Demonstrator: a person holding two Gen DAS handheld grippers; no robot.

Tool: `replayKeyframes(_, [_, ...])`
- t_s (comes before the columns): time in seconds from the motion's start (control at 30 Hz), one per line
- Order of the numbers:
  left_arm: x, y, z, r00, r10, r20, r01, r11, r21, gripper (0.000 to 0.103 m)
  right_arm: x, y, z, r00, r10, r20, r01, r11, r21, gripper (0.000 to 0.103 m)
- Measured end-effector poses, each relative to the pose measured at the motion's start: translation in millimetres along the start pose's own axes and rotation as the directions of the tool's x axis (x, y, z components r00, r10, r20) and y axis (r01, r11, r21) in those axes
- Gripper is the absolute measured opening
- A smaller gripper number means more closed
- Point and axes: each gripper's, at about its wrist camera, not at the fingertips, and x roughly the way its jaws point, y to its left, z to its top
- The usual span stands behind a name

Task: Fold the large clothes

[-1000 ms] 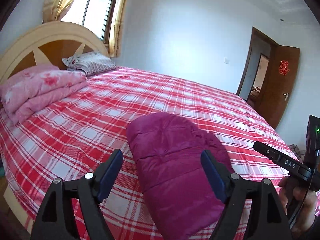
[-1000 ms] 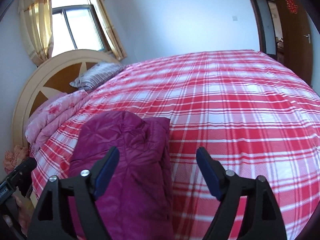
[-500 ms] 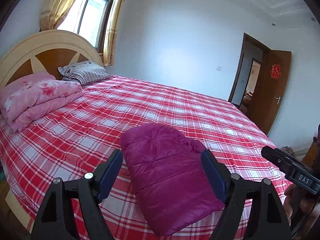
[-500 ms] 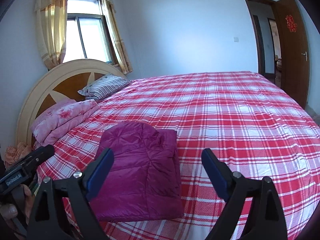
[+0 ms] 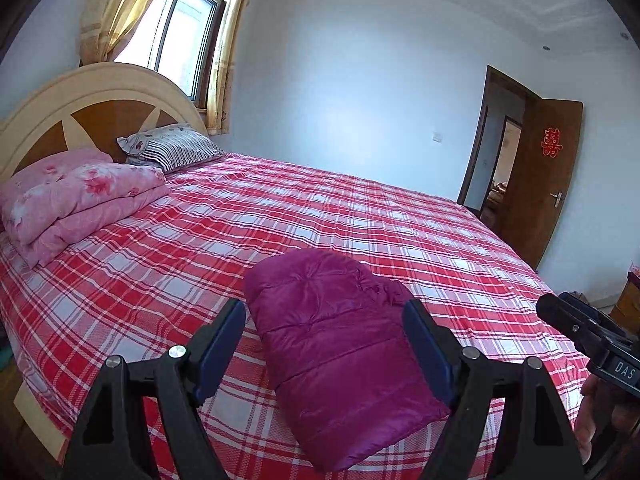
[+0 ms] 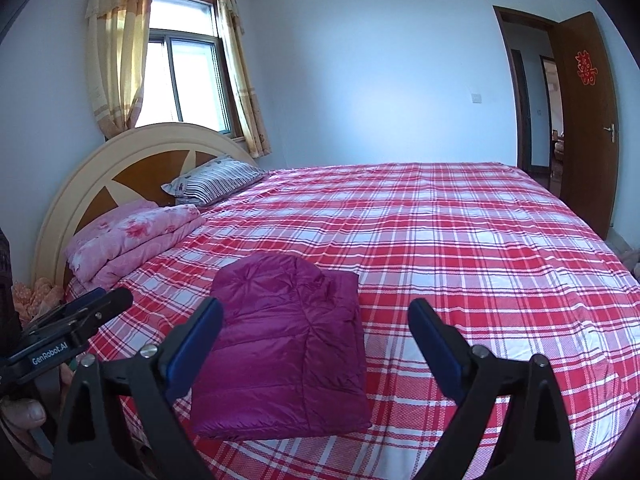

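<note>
A magenta puffer jacket point(image 5: 340, 344) lies folded into a compact rectangle near the front edge of the bed; it also shows in the right wrist view point(image 6: 284, 344). My left gripper point(image 5: 324, 344) is open and empty, held above and in front of the jacket, not touching it. My right gripper point(image 6: 316, 340) is open and empty, held back from the jacket's right side. The right gripper's body shows at the right edge of the left wrist view point(image 5: 592, 340), and the left gripper's body at the left edge of the right wrist view point(image 6: 68, 332).
The bed has a red plaid sheet point(image 5: 360, 216) and a curved headboard point(image 5: 80, 108). A folded pink floral quilt point(image 5: 76, 200) and a striped pillow point(image 5: 172, 146) lie at the head. A brown door point(image 5: 540, 176) stands open at the far right.
Both grippers have drawn back and up from the jacket, so it looks smaller and more of the room shows. The jacket has not moved.
</note>
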Motion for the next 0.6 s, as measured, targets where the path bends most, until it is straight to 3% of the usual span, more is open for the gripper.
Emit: replayKeyframes(0.6, [0.8,-4.8,-1.7,0.999,0.052,-0.005,-0.052,0.998,0.029,0.081,-7.3,-2.0,-0.3,1.0,-0.004,0.017,0.004,1.0,0.006,0.098])
